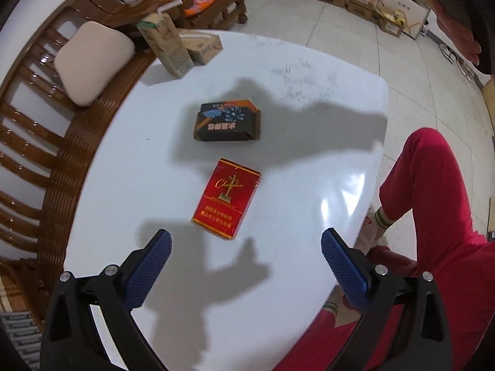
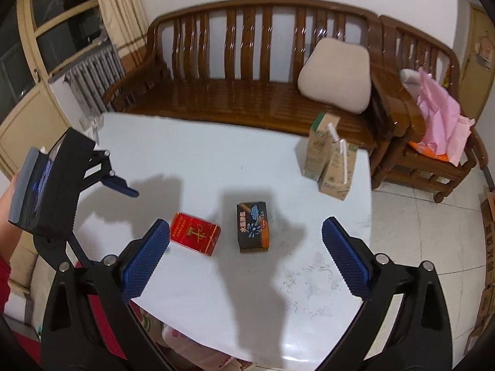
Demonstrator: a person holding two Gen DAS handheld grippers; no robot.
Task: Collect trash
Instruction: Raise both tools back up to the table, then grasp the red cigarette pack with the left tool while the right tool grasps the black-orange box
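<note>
A red cigarette pack (image 1: 226, 198) lies flat on the white table (image 1: 130, 185), just ahead of my open left gripper (image 1: 246, 242). A black box with blue print (image 1: 228, 122) lies beyond it. Two beige drink cartons with straws (image 1: 165, 44) stand at the table's far corner. In the right wrist view the red pack (image 2: 195, 232) and the black box (image 2: 252, 226) lie ahead of my open right gripper (image 2: 246, 232), with the cartons (image 2: 328, 160) at the far right. The left gripper (image 2: 119, 185) shows at the left, above the table. Both grippers are empty.
A wooden bench (image 2: 235, 92) with a beige cushion (image 2: 335, 74) runs along the table's far side. A wooden chair (image 2: 433, 154) holds pink bags (image 2: 439, 117). Cardboard boxes (image 1: 359, 6) stand on the tiled floor. The person's red-clad legs (image 1: 433, 216) are by the table's edge.
</note>
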